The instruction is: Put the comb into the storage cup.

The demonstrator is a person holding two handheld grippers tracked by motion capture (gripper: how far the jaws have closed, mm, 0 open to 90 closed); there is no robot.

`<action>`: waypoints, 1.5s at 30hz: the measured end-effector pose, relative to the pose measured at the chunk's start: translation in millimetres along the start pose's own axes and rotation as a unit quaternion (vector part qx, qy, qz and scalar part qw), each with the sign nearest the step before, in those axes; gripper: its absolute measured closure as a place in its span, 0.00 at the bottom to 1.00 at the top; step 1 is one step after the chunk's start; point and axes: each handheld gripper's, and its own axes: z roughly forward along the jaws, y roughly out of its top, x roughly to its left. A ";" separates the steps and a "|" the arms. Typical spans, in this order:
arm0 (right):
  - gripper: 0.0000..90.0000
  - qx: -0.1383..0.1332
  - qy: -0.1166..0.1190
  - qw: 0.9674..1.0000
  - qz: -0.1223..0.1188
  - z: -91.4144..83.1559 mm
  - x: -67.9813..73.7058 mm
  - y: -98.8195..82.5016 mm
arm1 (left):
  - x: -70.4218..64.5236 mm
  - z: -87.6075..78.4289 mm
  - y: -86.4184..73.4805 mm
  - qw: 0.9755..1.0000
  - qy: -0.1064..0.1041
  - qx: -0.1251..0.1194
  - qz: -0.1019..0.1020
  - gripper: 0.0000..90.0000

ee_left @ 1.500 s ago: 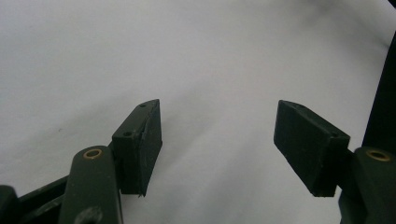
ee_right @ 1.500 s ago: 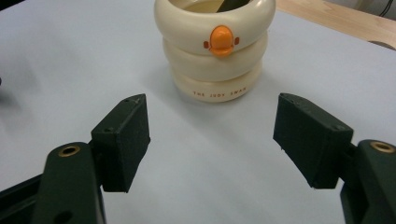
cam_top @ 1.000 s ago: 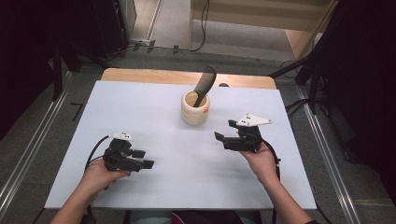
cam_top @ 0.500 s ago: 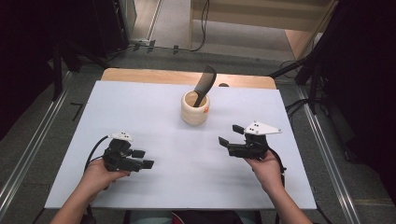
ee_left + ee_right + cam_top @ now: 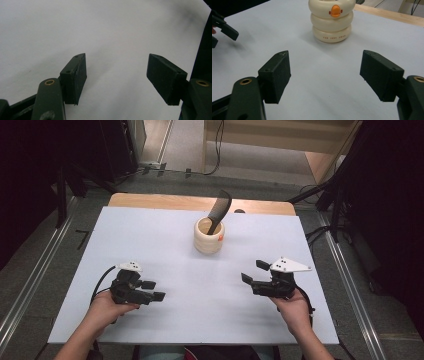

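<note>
One cream cup (image 5: 209, 236) stands upright near the far middle of the white table (image 5: 150, 225), and a black comb (image 5: 219, 211) sits in it, its long axis leaning up and away toward the far right. From the right gripper (image 5: 254, 272) the cup lies ahead and slightly to the left, as the right gripper view shows it (image 5: 332, 21) beyond the jaws, well apart. These jaws stand wide and hold nothing. The left gripper (image 5: 153, 290) rests over bare table, also wide open and empty, and it looks farther from the cup. So I judge the right hand is better placed to reach for the comb.
</note>
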 end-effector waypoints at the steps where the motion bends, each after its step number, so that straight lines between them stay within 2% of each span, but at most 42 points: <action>1: 0.25 -0.001 0.000 1.000 0.000 -1.5 -0.5 -1.1 | -0.1 0.0 0.0 1.000 0.000 0.000 0.000 0.37; 24: 0.25 0.026 0.000 1.000 0.011 -23.6 -4.8 -28.0 | -0.9 -0.3 0.0 1.000 0.001 -0.005 0.000 0.37; 45: 0.25 0.021 -0.005 1.000 0.015 -29.8 -6.4 -33.7 | -0.3 -0.6 0.0 1.000 0.000 -0.005 0.000 0.37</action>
